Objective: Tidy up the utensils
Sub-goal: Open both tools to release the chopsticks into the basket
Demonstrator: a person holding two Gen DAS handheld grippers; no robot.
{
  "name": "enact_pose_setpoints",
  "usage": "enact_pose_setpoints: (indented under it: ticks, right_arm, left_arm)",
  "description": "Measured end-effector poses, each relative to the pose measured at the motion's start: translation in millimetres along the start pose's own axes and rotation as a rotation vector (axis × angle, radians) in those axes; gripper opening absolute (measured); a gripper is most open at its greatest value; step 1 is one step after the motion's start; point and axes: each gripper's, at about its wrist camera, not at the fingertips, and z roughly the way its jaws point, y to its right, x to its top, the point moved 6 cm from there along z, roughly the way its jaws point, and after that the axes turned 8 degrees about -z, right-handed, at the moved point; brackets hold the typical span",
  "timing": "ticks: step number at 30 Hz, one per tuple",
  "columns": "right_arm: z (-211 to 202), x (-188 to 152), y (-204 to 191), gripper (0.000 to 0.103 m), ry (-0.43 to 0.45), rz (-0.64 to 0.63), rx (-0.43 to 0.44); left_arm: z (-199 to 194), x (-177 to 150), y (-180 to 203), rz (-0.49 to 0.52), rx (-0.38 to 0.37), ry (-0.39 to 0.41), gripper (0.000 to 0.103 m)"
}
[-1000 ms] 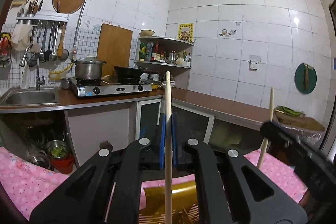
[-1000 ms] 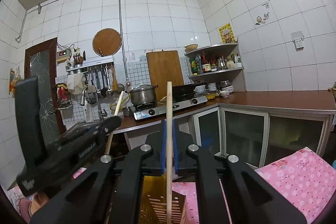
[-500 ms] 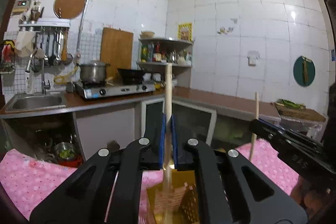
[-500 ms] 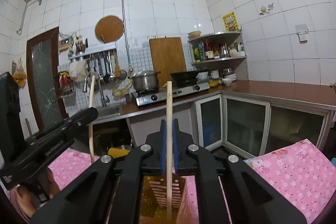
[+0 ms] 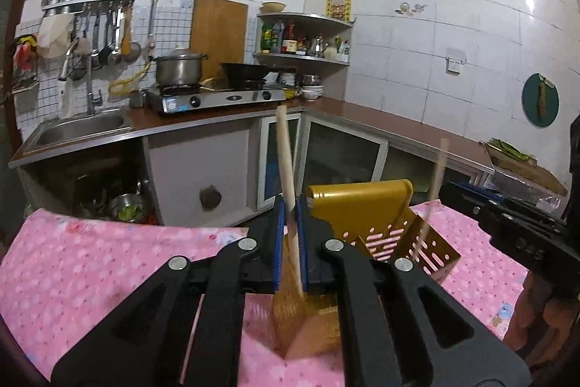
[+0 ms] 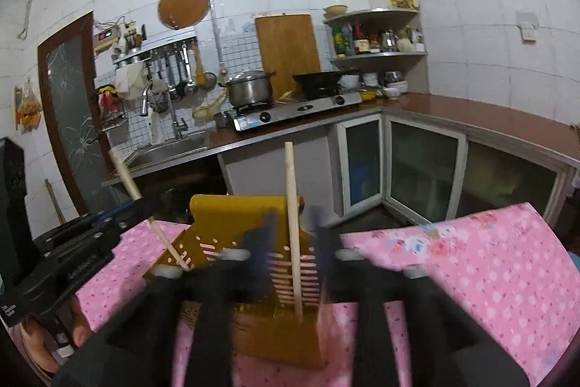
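Observation:
A gold slotted utensil holder (image 5: 377,227) stands on the pink tablecloth (image 5: 90,263); it also shows in the right wrist view (image 6: 253,227). My left gripper (image 5: 290,242) has its blue pads close around a wooden chopstick (image 5: 286,162), tilted left, whose lower end reaches into the holder. My right gripper (image 6: 293,242) has its jaws apart and blurred; its wooden chopstick (image 6: 291,205) stands free between them with its lower end in the holder. The right gripper and its chopstick also show in the left wrist view (image 5: 507,227).
The kitchen counter (image 5: 362,118) runs behind with a sink (image 5: 79,126), a gas stove (image 5: 217,97) with a pot (image 5: 179,68) and a wok (image 5: 250,69). Corner shelves (image 5: 304,57) hold bottles. The table's far edge is just behind the holder.
Both grippers have tipped down over the holder and lowered their chopsticks into it. The right gripper's jaws have parted from its chopstick. The left chopstick now leans left.

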Motion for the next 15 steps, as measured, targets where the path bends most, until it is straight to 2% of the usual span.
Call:
enact_pose_setpoints:
  ticks: [1, 3, 5, 7, 8, 10, 12, 15]
  right_arm:
    - [-7, 1, 1, 0.068, 0.013, 0.007, -0.012]
    - [-26, 4, 3, 0.068, 0.029, 0.005, -0.021]
    - [-43, 2, 5, 0.068, 0.018, 0.008, -0.029]
    - [-64, -2, 8, 0.068, 0.002, 0.007, -0.039]
    - [-73, -6, 10, 0.068, -0.011, 0.004, -0.051]
    - [-92, -16, 13, 0.068, -0.036, 0.002, -0.073]
    - [-108, -31, 16, 0.068, -0.069, 0.009, -0.095]
    - [-126, -56, 17, 0.068, -0.118, 0.005, -0.130]
  left_arm:
    - [-6, 0, -1, 0.000, 0.006, -0.007, 0.022]
    - [-26, -1, -3, -0.009, 0.023, -0.003, 0.038]
    - [-45, -2, -4, -0.010, 0.048, 0.004, 0.049]
    - [-68, -5, -7, -0.023, 0.067, -0.009, 0.073]
    - [-76, -7, -8, -0.030, 0.067, -0.014, 0.077]
    - [-97, -15, -9, -0.035, 0.082, -0.029, 0.093]
    - [-110, -23, -11, -0.044, 0.095, -0.046, 0.098]
    - [-127, -41, -12, -0.053, 0.106, -0.094, 0.098]
